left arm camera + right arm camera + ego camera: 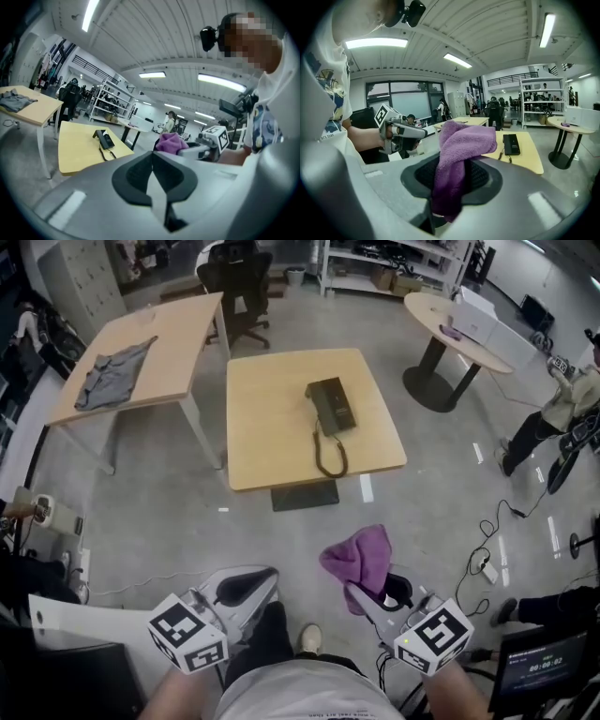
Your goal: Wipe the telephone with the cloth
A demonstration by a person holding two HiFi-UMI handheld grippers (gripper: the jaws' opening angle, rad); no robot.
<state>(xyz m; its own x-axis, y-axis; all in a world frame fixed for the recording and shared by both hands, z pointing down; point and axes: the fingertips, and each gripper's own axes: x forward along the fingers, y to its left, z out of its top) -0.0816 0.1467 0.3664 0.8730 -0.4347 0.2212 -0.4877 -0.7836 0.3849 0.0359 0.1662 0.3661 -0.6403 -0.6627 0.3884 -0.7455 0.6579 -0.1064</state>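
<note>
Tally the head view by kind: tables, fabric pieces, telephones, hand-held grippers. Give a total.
Tables: 3 (square table, long table, round table)
Fabric pieces: 2 (purple cloth, grey garment)
Telephones: 1 (telephone)
Hand-held grippers: 2 (left hand-held gripper, right hand-held gripper)
Total: 8

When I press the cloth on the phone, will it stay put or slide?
Likely to slide: the phone lies flat and low on a smooth table, with nothing bracing it. Unlikely to tip, being so low. Its cord lies loose on the tabletop, so it probably won't anchor the phone.
</note>
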